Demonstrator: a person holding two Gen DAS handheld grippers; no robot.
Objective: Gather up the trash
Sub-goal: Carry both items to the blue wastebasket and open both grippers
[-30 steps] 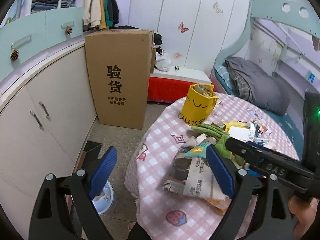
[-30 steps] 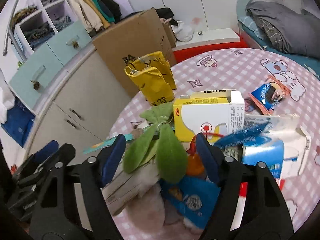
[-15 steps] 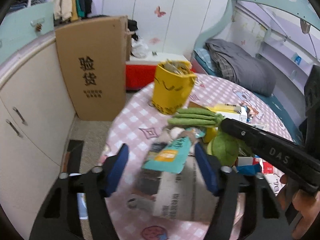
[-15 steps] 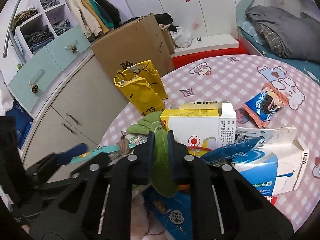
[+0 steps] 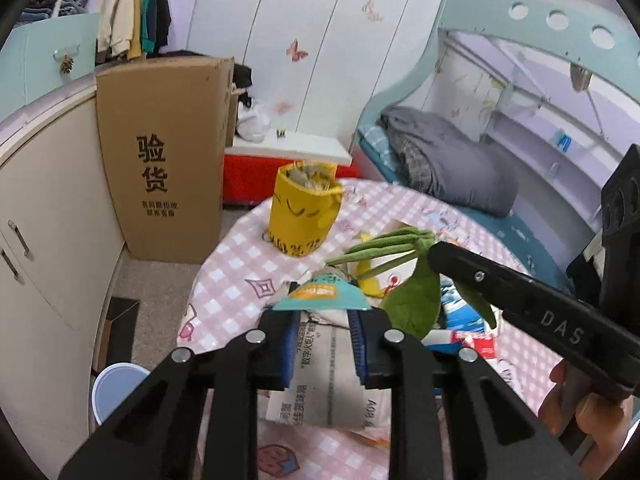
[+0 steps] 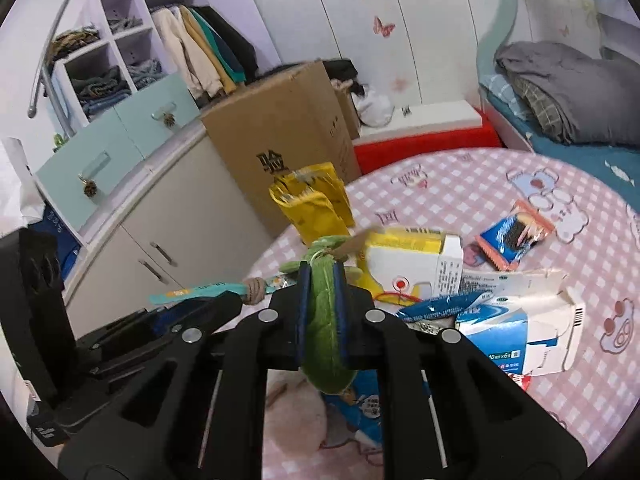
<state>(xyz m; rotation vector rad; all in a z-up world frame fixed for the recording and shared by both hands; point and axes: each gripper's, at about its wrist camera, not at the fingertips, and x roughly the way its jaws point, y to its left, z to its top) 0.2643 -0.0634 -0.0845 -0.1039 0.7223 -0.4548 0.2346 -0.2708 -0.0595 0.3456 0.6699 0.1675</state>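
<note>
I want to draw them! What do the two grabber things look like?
Each hand-held gripper, left and right, is a black angular frame with round silver rivets and two blue ribbed fingertips. The right one's side reads "DAS" in pale letters. A bare hand grips it.

1. A teal wrapper (image 5: 322, 295) with an orange label is lifted flat above a folded newspaper (image 5: 326, 376).
2. A green leafy bunch (image 6: 322, 320) hangs limp off the table, its stems (image 5: 384, 242) pointing left.
3. A yellow-and-white carton (image 6: 416, 258) lies on its side.
4. A torn blue-and-white tissue pack (image 6: 516, 328) lies crumpled beside it.
5. A blue-and-orange snack wrapper (image 6: 514, 236) lies flat, apart.
6. A yellow bag (image 5: 304, 210) stands upright, open, stuffed with scraps.
</note>
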